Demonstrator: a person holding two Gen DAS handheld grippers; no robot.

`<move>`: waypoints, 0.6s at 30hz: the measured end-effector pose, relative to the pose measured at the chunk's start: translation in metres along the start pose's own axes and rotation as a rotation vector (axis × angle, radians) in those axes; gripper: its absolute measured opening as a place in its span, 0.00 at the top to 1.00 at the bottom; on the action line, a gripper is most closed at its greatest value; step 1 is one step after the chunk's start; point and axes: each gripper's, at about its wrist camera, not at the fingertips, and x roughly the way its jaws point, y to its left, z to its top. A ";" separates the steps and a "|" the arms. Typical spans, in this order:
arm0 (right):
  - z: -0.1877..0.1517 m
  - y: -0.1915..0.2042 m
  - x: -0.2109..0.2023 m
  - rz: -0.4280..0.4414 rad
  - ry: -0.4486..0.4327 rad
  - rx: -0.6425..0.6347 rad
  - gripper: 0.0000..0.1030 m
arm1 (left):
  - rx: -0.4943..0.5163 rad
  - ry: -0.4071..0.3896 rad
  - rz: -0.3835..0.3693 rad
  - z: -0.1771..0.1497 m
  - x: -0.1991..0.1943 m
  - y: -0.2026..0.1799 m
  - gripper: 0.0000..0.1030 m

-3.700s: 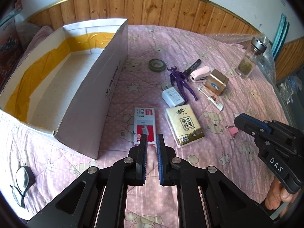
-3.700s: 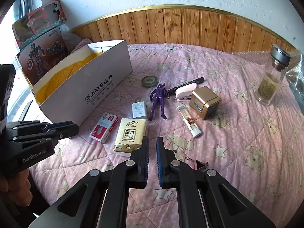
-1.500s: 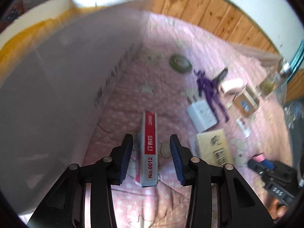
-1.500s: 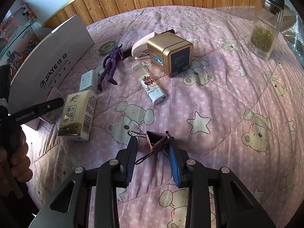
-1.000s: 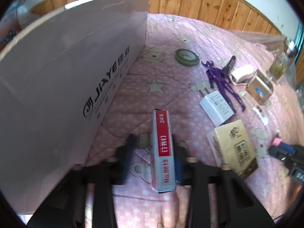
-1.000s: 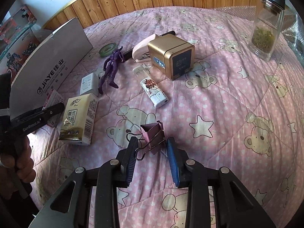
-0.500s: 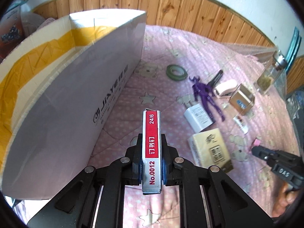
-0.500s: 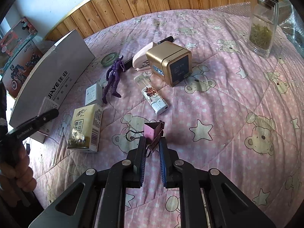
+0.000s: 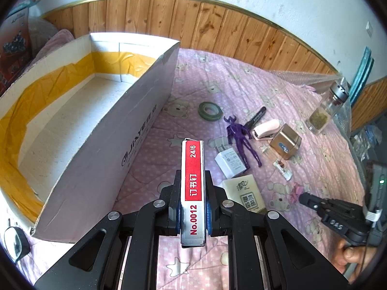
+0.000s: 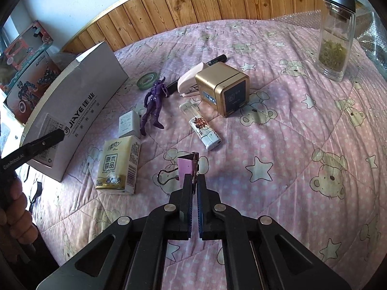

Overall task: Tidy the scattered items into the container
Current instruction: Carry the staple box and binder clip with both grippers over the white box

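Left claw [image 9: 193,201]: clamped on the staple box [image 9: 192,181], red label up, lifted off the bed and pointing past the carton's near wall.
Right claw [image 10: 193,186]: pinched tight on the pink clip [image 10: 186,166], which sits raised over the quilt, 1 wire handle sticking out left.
Carton [image 9: 135,118]: open-topped, white, yellow tape inside, at the left of the bed, no items seen in it.
Quilt [image 10: 290,125]: pink, with bears and stars.
Scattered: tissue pack [image 10: 118,166] nearest the clip; charger [image 10: 129,123] just beyond it; purple figure [image 10: 154,104] beside the charger; tape roll [image 10: 147,80], marker [image 10: 212,61], stapler [image 10: 189,82] and gold cube [image 10: 223,88] farther back; lighter [image 10: 203,130] between cube and clip.
Jar [image 10: 336,29]: upright, far right, well apart.
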 end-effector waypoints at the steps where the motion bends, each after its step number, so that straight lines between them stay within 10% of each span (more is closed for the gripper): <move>1: 0.000 -0.002 0.003 -0.008 0.006 0.006 0.95 | 0.000 -0.001 -0.001 0.000 -0.001 -0.001 0.86; 18: 0.008 -0.026 0.002 -0.057 -0.044 0.112 0.63 | 0.015 0.001 -0.052 0.002 -0.010 -0.006 0.86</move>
